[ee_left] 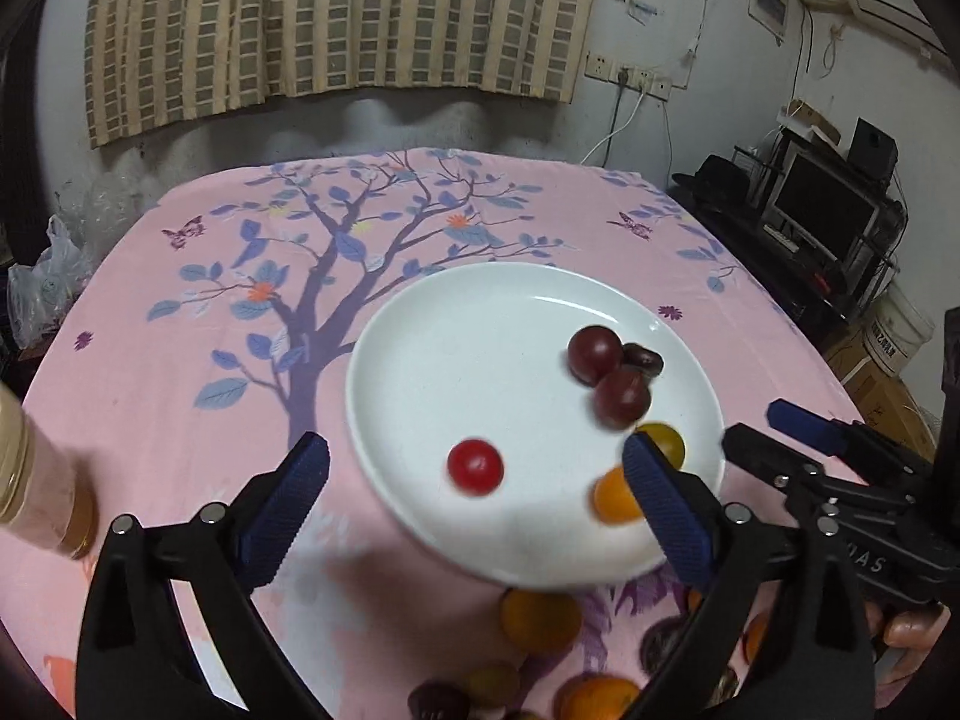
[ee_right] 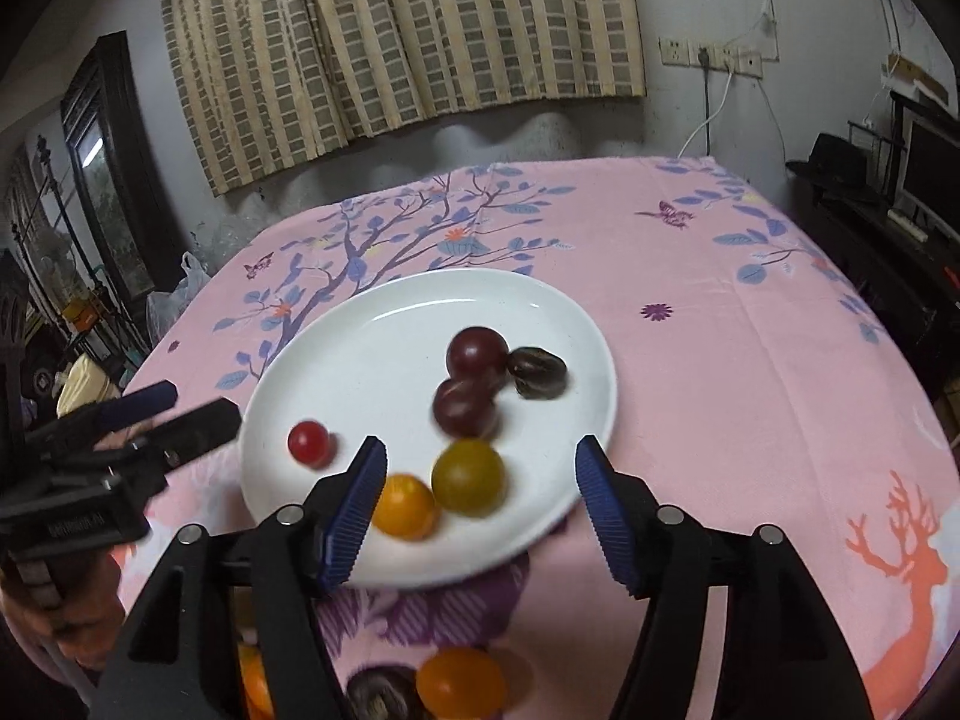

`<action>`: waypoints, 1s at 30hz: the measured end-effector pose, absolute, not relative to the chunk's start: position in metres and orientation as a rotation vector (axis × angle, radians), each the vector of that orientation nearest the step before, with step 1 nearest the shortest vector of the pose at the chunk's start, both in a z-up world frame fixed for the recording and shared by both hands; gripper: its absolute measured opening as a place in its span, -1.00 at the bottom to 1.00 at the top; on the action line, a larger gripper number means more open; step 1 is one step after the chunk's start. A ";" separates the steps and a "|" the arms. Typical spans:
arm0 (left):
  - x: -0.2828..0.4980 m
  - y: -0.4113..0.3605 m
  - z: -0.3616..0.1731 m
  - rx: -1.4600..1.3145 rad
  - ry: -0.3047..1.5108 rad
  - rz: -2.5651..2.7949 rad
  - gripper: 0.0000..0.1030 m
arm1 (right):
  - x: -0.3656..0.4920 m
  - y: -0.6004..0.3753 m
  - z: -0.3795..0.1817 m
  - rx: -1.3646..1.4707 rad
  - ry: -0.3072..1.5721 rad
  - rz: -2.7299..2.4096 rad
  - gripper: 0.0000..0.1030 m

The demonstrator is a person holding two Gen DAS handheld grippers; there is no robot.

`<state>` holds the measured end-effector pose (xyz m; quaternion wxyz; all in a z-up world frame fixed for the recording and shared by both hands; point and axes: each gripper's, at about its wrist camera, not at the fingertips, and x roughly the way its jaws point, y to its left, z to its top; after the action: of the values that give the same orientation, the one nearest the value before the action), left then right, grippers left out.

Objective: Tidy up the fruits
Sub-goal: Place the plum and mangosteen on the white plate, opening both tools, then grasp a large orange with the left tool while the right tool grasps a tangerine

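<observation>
A table under a pink tree-print cloth point(ee_right: 720, 360) carries 1 white plate point(ee_right: 360, 324), a jar point(ee_left: 36, 480) at its left edge, and loose small fruits point(ee_right: 459, 681) just before the plate.

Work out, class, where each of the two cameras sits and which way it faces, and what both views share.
Left wrist: on the left gripper, facing forward over the plate; its open fingers show, the right gripper at right.
Right wrist: on the right gripper, facing the same plate; its open fingers show, the left gripper and a hand at left.
Shared: plate, red tomato, pink cloth, curtain.
</observation>
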<state>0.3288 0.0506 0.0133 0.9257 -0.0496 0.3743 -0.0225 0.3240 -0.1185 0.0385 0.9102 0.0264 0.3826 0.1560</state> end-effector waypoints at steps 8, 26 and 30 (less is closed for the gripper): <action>0.243 0.072 -0.011 -0.129 0.765 -0.034 0.87 | 0.265 -0.153 0.023 0.020 0.796 0.324 0.30; 0.174 0.068 -0.041 -0.125 0.786 -0.082 0.87 | 0.219 -0.172 -0.010 0.080 0.925 0.420 0.20; 0.175 0.064 -0.042 -0.115 0.801 -0.104 0.87 | 0.220 -0.168 -0.013 0.060 0.952 0.425 -0.01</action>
<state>0.1747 0.0645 -0.0423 0.9180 -0.0562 0.3893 -0.0507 0.2203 -0.1683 -0.0131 0.8668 0.0287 0.4547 0.2028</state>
